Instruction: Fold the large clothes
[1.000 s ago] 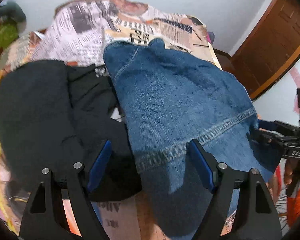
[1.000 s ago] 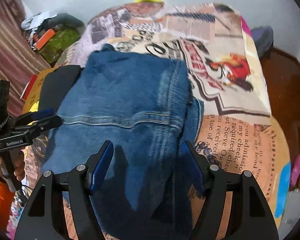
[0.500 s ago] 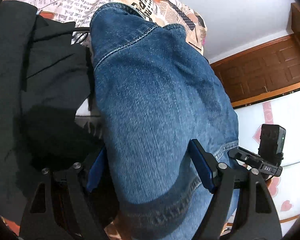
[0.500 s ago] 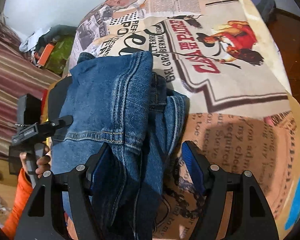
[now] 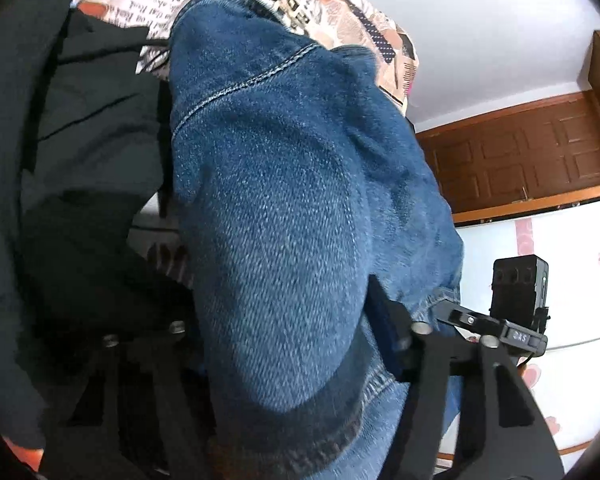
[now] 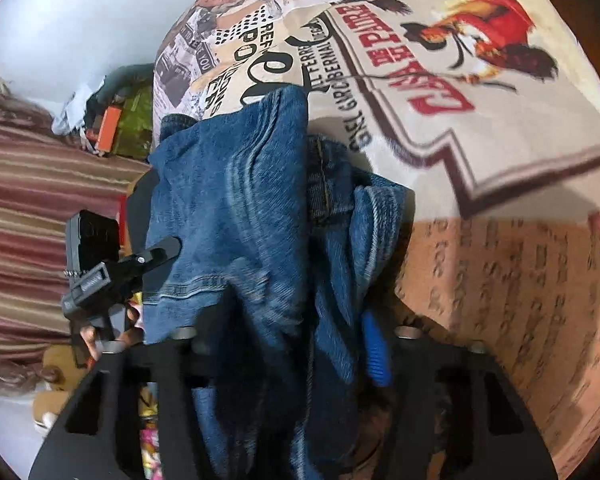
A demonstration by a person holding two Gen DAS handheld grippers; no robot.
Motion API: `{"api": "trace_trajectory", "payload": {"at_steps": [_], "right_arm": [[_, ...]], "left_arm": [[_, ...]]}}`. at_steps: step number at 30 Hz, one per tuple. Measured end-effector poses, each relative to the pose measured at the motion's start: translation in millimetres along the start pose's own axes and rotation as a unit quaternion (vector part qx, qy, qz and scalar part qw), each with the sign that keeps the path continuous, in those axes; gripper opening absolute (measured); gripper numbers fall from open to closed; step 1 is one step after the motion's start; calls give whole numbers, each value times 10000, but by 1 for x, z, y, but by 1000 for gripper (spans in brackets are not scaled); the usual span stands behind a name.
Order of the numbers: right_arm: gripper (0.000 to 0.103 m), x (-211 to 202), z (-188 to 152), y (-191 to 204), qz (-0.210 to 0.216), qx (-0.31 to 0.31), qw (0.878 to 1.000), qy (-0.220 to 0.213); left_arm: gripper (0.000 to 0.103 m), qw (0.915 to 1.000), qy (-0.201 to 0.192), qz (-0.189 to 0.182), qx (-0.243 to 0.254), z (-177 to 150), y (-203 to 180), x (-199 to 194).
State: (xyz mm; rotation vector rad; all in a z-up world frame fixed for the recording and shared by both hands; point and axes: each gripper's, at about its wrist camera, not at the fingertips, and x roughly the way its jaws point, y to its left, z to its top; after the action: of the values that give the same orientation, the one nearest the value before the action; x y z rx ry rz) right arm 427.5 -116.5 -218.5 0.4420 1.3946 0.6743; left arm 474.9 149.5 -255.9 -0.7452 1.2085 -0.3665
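Now both jaws are closing: left hand-held gripper (image 5: pixel 288 344) and right hand-held gripper (image 6: pixel 296 340) each straddle folded blue denim jeans (image 5: pixel 292 200) on the newspaper-print bed (image 6: pixel 480 128)

You are looking at coarse blue denim jeans (image 5: pixel 300 208) showing a rough twill weave and pale raised stitching along the seams. Beside them, a black garment (image 5: pixel 60 128) is lying as smooth, matt cloth. The bedsheet (image 6: pixel 480 128) under them is appearing as soft printed cotton, matt, with newspaper-style lettering. Your right gripper (image 6: pixel 296 344) is showing matt black plastic arms, shiny metal pins and a ribbed blue pad. The door (image 5: pixel 532 160) is gleaming as varnished brown wood.
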Motion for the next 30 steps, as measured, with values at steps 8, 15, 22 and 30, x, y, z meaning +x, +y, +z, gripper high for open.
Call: {"api": "trace_trajectory", "payload": {"at_steps": [8,15,22,30], "right_arm": [[22,-29,-12,42,168,-154,9997,-107],[21,-50,-20,112,202,-807,9953,-501],[21,-39,-16,194,505,-1509,9839,-817],[21,12,-5,252,789,-1991,9740,-747]], "left_arm": [[35,9977,-261,101,621,-27,-50,-55],[34,9917,-961,-217,825,-38,-64,-147],[34,9767,-1846,16,1098,-49,-57,-247],[34,9678,-2297,360,963,-42,-11,-303]]}}
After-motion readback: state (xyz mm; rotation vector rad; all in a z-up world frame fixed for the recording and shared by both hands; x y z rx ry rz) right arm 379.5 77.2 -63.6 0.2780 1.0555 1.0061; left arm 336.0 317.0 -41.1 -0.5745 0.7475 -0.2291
